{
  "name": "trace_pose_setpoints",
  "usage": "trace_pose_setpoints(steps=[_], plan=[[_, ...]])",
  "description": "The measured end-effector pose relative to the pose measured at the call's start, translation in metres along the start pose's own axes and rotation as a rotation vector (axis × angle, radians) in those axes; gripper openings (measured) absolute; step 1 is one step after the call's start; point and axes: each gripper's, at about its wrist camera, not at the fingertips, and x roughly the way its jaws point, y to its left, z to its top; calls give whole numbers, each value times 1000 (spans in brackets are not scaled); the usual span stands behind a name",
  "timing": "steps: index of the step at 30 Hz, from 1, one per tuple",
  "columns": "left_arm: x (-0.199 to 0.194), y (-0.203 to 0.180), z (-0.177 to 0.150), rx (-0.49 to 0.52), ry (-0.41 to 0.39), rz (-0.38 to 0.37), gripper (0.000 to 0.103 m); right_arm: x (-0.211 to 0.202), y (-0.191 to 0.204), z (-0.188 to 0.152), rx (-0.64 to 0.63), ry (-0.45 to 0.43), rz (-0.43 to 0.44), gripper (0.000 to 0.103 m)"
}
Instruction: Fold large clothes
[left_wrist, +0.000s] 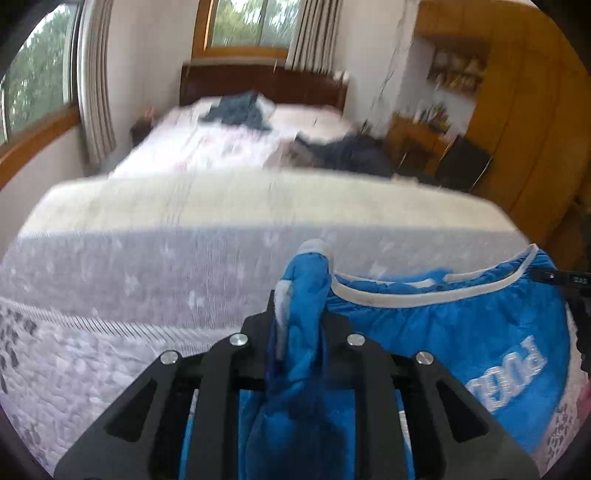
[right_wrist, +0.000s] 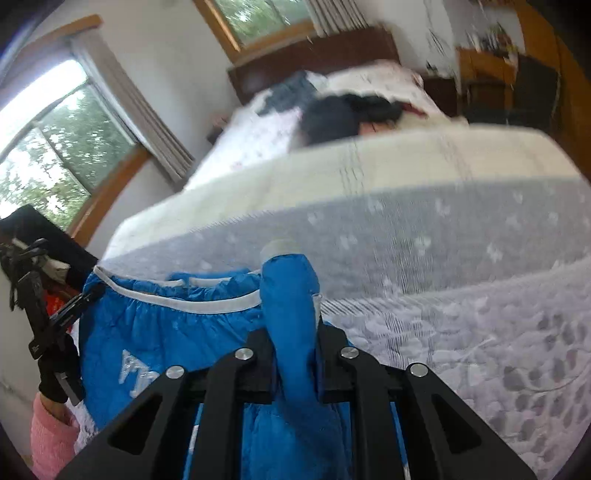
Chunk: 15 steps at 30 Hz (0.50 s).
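Observation:
A blue garment (left_wrist: 461, 325) with white trim and white lettering hangs stretched between my two grippers above the near end of the bed. My left gripper (left_wrist: 299, 314) is shut on a bunched corner of it; the cloth pokes out past the fingertips. In the right wrist view the same blue garment (right_wrist: 177, 332) spreads to the left, and my right gripper (right_wrist: 295, 325) is shut on its other bunched corner. The left gripper (right_wrist: 55, 321) shows at the left edge of that view, held by a hand in a pink sleeve (right_wrist: 51, 439).
A bed (left_wrist: 147, 295) with a pale patterned cover fills the foreground. Dark clothes (left_wrist: 236, 110) lie near the wooden headboard and another dark pile (left_wrist: 351, 151) at the bed's right side. Windows with curtains stand left and behind; wooden cabinets (left_wrist: 517, 129) stand at right.

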Motion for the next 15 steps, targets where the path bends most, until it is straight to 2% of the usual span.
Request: trace_pose_setpoints(steps=[3, 7, 10, 12, 14, 15], plan=[[31, 15, -13, -45, 87, 8, 26, 27, -16, -10, 32, 42, -14, 16], [42, 33, -18, -122, 121, -24, 40, 50, -33, -23, 81, 68, -1, 24], [36, 43, -19, -163, 133, -35, 45, 44, -38, -25, 109, 64, 6, 30], [21, 50, -20, -190, 124, -54, 44, 31, -40, -26, 104, 48, -27, 44], [3, 56, -26, -206, 104, -75, 45, 13, -40, -32, 84, 29, -38, 51], [-8, 56, -28, -207, 92, -88, 47, 5, -40, -34, 75, 23, -31, 51]])
